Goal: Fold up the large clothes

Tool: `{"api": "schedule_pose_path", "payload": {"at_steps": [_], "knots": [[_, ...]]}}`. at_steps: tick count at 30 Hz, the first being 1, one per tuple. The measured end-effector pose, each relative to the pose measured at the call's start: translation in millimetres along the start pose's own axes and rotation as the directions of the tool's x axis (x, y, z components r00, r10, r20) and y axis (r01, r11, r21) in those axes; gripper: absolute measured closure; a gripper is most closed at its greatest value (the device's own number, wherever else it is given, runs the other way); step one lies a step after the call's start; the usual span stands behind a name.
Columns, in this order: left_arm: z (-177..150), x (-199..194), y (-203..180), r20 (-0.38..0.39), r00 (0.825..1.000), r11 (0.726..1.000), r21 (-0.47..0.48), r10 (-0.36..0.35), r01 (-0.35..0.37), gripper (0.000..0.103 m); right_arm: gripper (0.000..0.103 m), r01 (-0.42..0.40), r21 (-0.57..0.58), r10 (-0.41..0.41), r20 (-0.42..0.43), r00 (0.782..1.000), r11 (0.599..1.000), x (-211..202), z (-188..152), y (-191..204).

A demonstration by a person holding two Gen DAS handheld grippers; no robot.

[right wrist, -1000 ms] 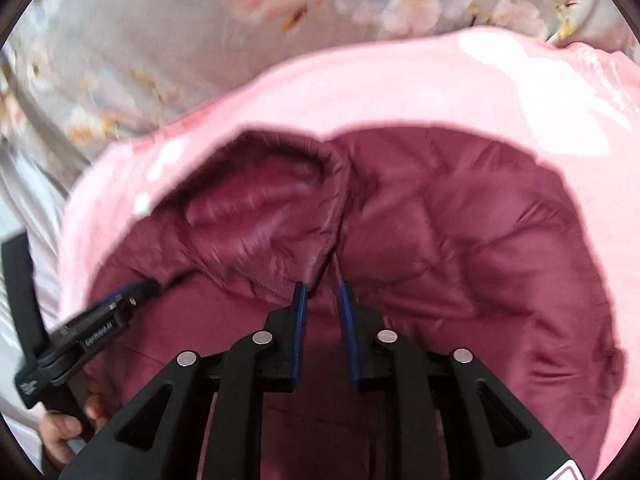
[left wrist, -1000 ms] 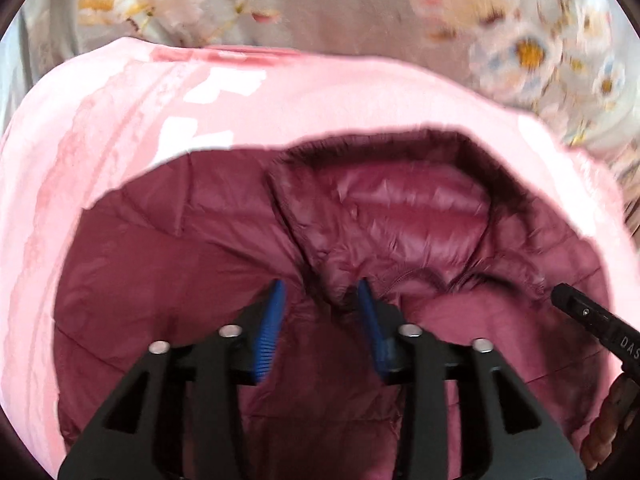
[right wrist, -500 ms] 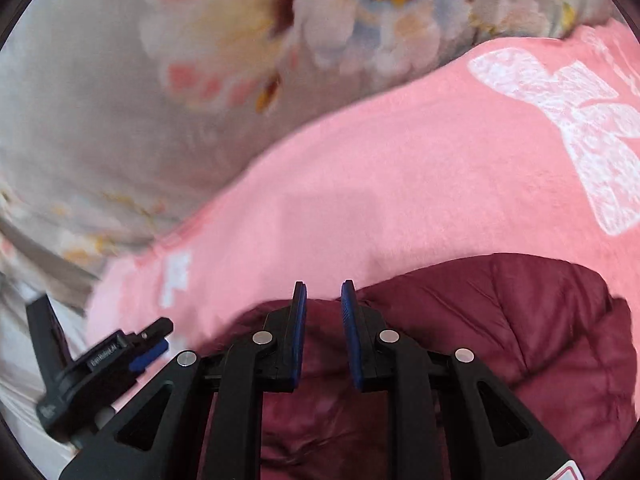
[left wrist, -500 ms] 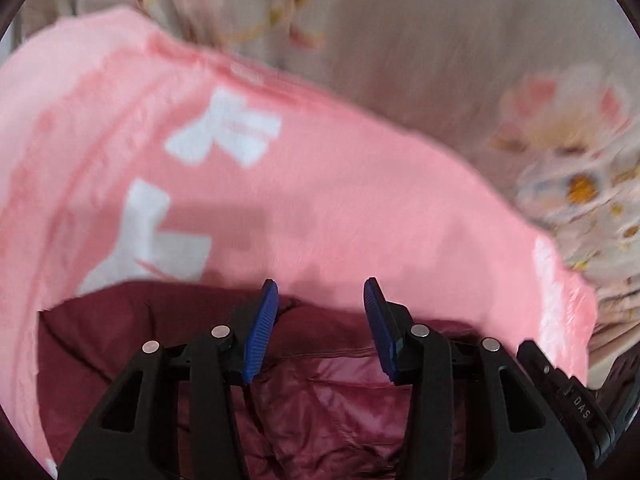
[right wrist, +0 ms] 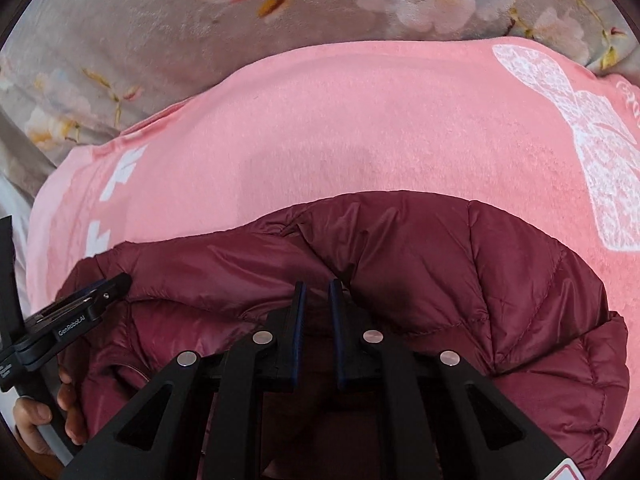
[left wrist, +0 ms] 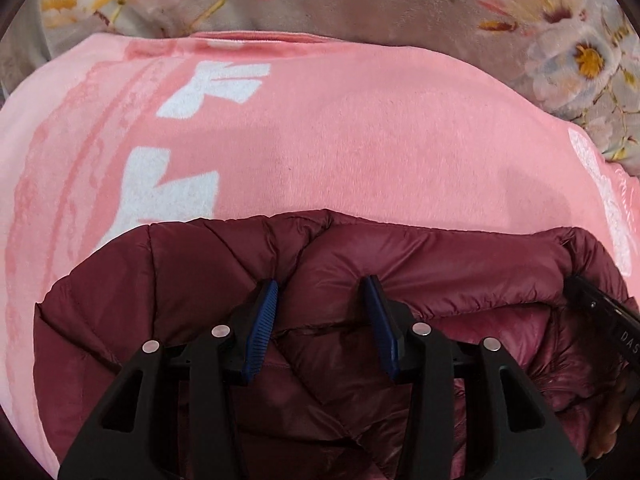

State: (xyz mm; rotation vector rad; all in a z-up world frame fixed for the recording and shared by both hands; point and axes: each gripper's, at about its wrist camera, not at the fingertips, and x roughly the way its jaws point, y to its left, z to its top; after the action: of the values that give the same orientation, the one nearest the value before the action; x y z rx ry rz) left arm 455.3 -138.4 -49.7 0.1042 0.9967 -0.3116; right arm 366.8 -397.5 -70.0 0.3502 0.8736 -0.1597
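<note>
Two views to go on, so I take the left wrist first. My left gripper (left wrist: 322, 312) has its blue pads set wide apart, with the folded edge of the maroon puffer jacket (left wrist: 420, 272) bulging between them; the pads sit beside that roll but I see no pinch on it, so I call this one open around the fabric. The jacket lies directly ahead of and under the fingers, spread on the pink blanket (left wrist: 360, 140), and its folded edge runs side to side across my view, at right angles to the fingers. At the far right the tip of my other tool pokes into the same edge.

From the right wrist, my right gripper (right wrist: 317, 312) has its pads nearly together with a narrow slit left. Jacket fabric (right wrist: 500, 280) lies at the tips, but whether any is caught in that slit I cannot tell. The folded edge again runs left to right just past the fingertips, with bare pink blanket (right wrist: 340, 128) beyond and the flowered bedcover (right wrist: 160, 20) behind. The left gripper (right wrist: 116, 282) shows at the left, at the same edge.

I judge both tools sit about equally near that edge.
</note>
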Motion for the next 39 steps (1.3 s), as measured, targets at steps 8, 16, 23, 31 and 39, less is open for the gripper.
{"api": "schedule_pose_path", "payload": {"at_steps": [8, 16, 23, 31, 39], "knots": [[-4.6, -5.3, -9.7, 0.087, 0.994, 0.997, 0.042, 0.063, -0.066, 0.056, 0.096, 0.021, -0.019, -0.019, 0.065, 0.998, 1.0, 2.2, -12.6, 0.0], [-3.3, -4.9, -8.9, 0.098, 0.991, 0.995, 0.035, 0.091, -0.095, 0.046, 0.095, 0.116, -0.081, -0.107, 0.103, 0.989, 0.99, 2.9, -16.0, 13.7], [-3.6, -3.7, -8.5, 0.1, 0.988, 0.993, 0.03, 0.114, -0.117, 0.042, 0.095, 0.114, -0.079, -0.106, 0.105, 0.989, 0.99, 2.8, -15.6, 13.8], [-4.1, -3.5, -9.7, 0.102, 0.986, 0.991, 0.034, 0.129, -0.133, 0.041, 0.094, 0.115, -0.079, -0.107, 0.105, 0.989, 0.99, 2.9, -16.0, 14.0], [-3.8, -3.9, -10.2, 0.104, 0.984, 0.988, 0.037, 0.143, -0.147, 0.039, 0.094, 0.119, -0.08, -0.11, 0.105, 0.988, 0.99, 3.3, -15.6, 14.2]]}}
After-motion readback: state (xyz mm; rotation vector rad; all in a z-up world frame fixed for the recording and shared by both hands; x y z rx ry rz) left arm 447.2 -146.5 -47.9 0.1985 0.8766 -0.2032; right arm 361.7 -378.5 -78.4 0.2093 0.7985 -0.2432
